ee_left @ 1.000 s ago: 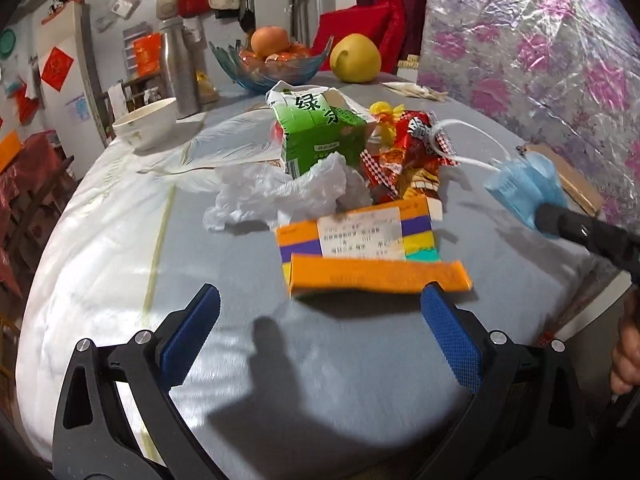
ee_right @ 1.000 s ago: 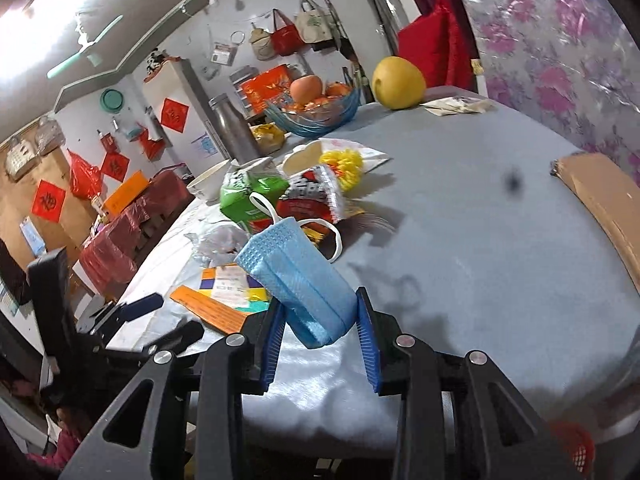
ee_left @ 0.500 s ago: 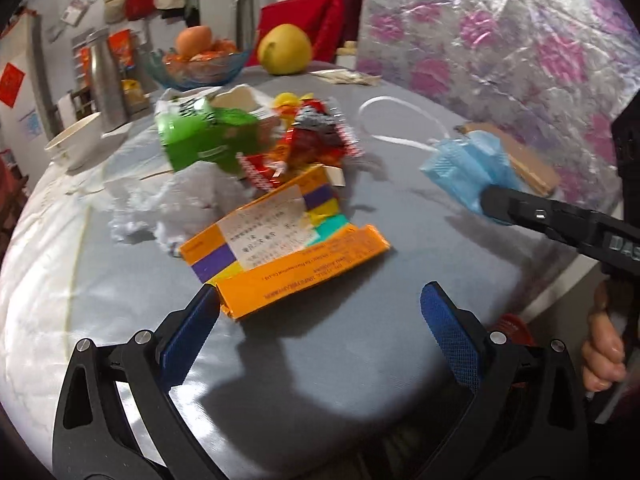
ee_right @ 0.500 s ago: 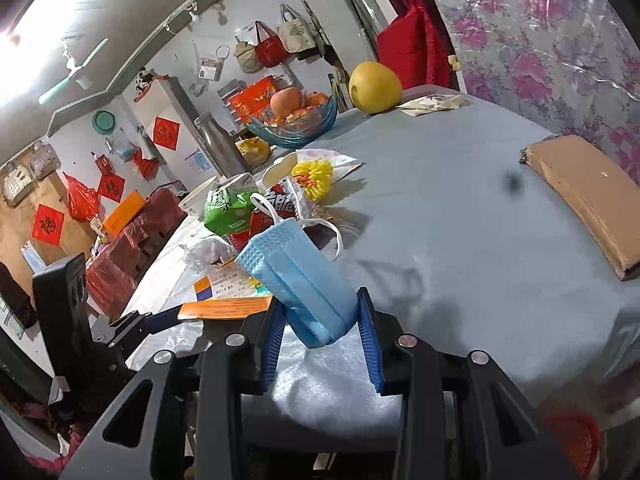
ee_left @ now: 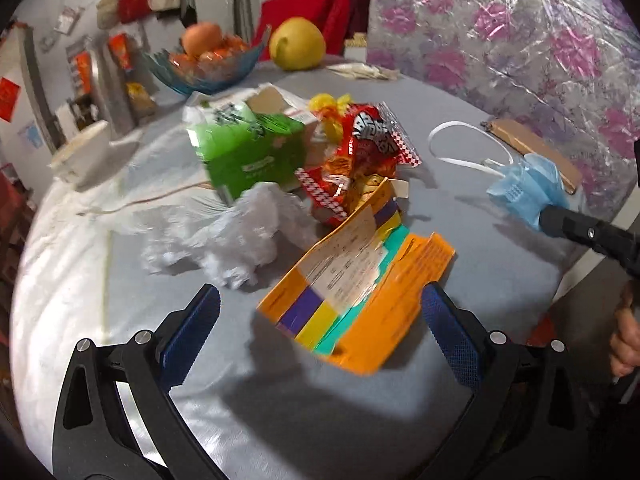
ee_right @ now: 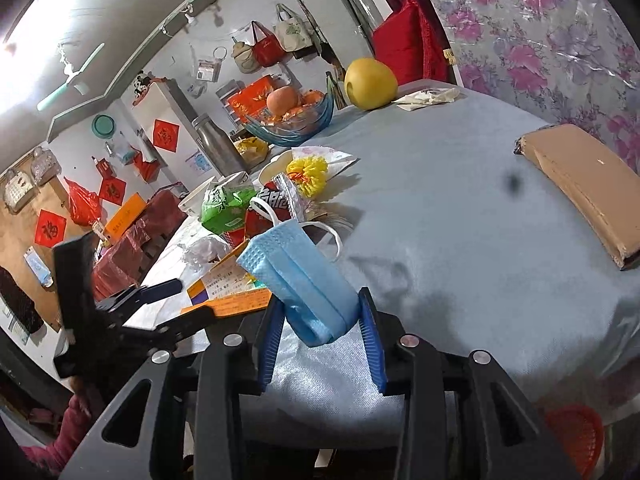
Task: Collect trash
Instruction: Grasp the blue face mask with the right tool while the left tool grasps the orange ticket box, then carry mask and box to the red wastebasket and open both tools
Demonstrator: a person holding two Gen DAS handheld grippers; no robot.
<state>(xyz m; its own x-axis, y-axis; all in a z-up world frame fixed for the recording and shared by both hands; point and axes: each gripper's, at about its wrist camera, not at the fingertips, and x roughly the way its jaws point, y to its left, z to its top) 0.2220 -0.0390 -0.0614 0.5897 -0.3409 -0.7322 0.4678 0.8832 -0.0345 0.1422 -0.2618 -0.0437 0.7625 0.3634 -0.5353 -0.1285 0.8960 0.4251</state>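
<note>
Broadly, from largest to smallest:
Table: a round table under a pale grey cloth (ee_left: 120, 320), with the litter heaped near its middle.
Cardboard: a flat brown cardboard slab (ee_right: 588, 184) lies near the table's far edge, well apart from the heap.
Fruit bowl: a blue glass bowl of oranges (ee_left: 208, 64) stands at the back, beside a big yellow pomelo (ee_left: 296, 42).
Green carton: a crushed green drink carton (ee_left: 248, 152) lies tilted in the heap, touching a red printed snack wrapper (ee_left: 360, 160).
Flat box: a flattened orange, purple and yellow paper box (ee_left: 360, 280) lies on the cloth at the near side of the heap.
Tissue: a crumpled white plastic wad (ee_left: 240, 240) lies just beside the flat box.
Left gripper: the black left gripper with blue pads (ee_left: 320, 328) is spread wide and grips nothing; the flat box lies between its fingers.
Right gripper: the right gripper (ee_right: 322, 332) is narrowed onto a folded light blue face mask (ee_right: 300, 284), held clear of the cloth, its white ear loops dangling.
</note>
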